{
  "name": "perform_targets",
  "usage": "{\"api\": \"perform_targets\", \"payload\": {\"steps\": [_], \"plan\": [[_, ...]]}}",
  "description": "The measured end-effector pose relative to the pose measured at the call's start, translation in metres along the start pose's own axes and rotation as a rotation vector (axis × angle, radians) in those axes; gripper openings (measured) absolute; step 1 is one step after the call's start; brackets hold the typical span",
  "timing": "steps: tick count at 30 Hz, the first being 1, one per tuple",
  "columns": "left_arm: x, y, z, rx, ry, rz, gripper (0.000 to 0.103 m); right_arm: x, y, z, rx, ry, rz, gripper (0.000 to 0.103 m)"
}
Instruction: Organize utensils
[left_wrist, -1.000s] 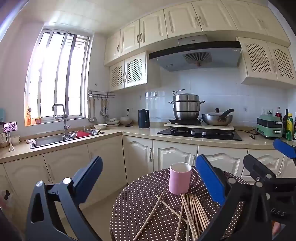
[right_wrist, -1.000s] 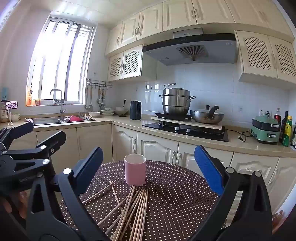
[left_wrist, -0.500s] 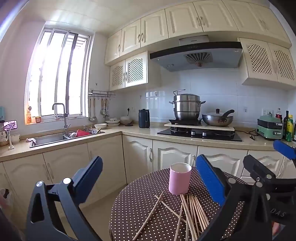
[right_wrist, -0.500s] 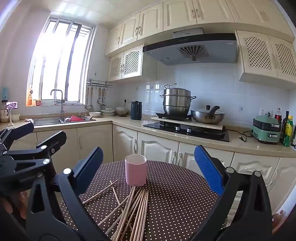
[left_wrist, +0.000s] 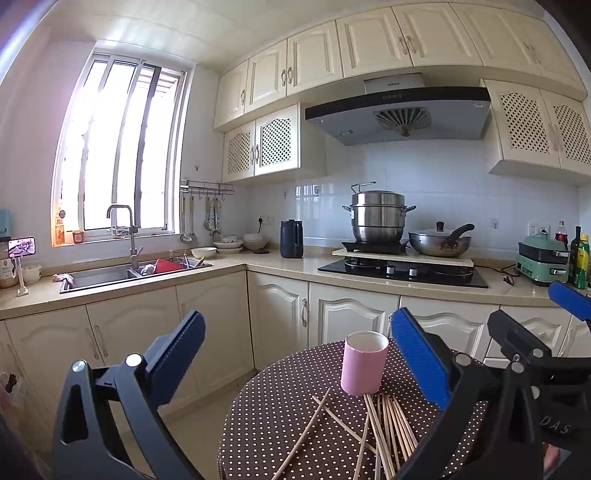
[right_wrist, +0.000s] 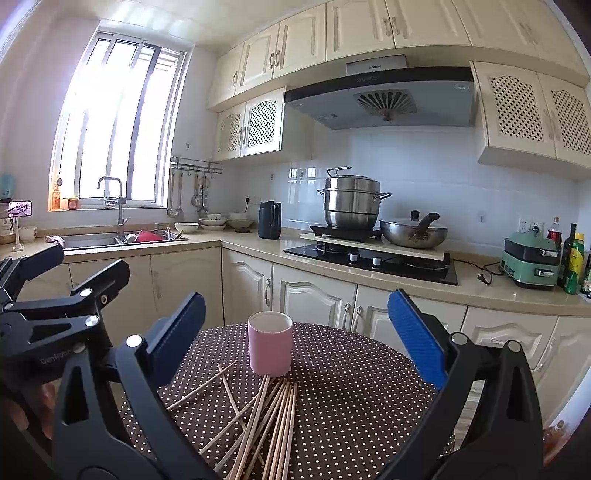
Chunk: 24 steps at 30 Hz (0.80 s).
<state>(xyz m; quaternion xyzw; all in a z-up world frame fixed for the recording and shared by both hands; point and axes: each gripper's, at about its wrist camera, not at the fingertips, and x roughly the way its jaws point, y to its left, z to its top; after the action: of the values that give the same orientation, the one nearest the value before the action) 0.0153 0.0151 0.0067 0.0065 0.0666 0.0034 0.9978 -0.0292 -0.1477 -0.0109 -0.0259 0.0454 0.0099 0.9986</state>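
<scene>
A pink cup (left_wrist: 364, 363) (right_wrist: 270, 343) stands upright and empty on a round table with a brown polka-dot cloth (left_wrist: 280, 406) (right_wrist: 351, 391). Several wooden chopsticks (left_wrist: 384, 428) (right_wrist: 266, 417) lie loose on the cloth just in front of the cup. My left gripper (left_wrist: 295, 365) is open and empty, held above the table's left side. My right gripper (right_wrist: 295, 347) is open and empty, held above the table with the cup between its fingers in view. Each gripper shows at the edge of the other's view.
Behind the table run kitchen cabinets and a counter (right_wrist: 406, 280) with a hob, a steel pot (right_wrist: 351, 201), a wok (right_wrist: 413, 230) and a black jug (right_wrist: 269, 219). A sink (left_wrist: 110, 275) lies at the left under the window. Bottles (right_wrist: 572, 258) stand far right.
Nearly nothing has changed. Both grippers stay open and hover in place with only a slight drift. The cup and chopsticks have not moved.
</scene>
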Motion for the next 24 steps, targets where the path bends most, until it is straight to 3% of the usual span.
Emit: {"api": "perform_targets", "payload": {"steps": [24], "plan": [[0.012,0.001,-0.004,0.021,0.004,0.008,0.099,0.012,0.000,0.001,0.004,0.031,0.015,0.097]]}}
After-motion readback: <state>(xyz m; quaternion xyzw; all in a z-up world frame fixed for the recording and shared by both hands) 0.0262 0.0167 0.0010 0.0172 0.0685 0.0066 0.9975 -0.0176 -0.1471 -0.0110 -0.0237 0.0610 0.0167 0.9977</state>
